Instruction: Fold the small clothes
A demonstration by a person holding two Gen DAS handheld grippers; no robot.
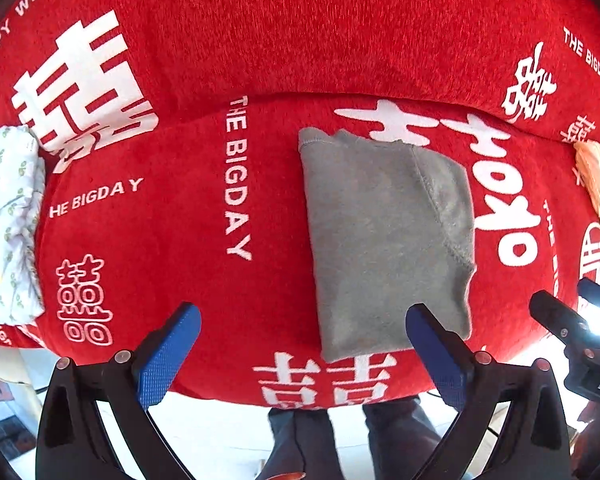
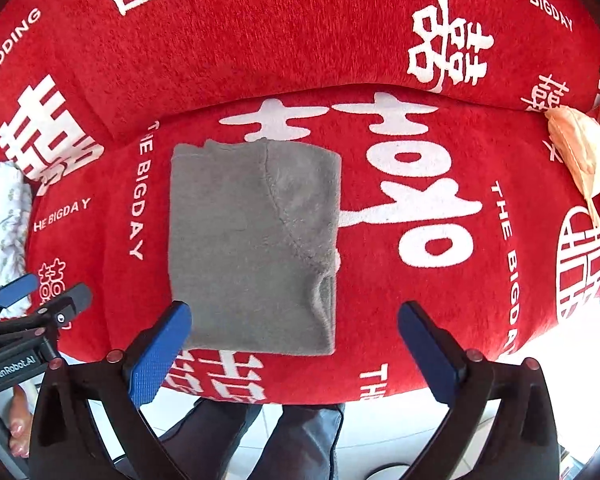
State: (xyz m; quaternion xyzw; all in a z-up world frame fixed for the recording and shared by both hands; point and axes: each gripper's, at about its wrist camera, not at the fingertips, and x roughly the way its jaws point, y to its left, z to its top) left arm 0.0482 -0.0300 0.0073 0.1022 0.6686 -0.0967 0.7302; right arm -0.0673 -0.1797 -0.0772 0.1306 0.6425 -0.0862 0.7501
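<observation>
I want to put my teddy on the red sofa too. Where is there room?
The widest bare patch of red seat lies between the white patterned cloth at the left end and the folded grey garment. Another patch lies between the grey garment and the orange cloth at the right end. Both ends are crowded.

The grey garment (image 2: 252, 240) lies folded into a neat upright rectangle, flat on the red printed cover (image 2: 440, 320), close to its front edge and left of the middle (a curved seam runs across its top layer, fuzzy fabric).
</observation>
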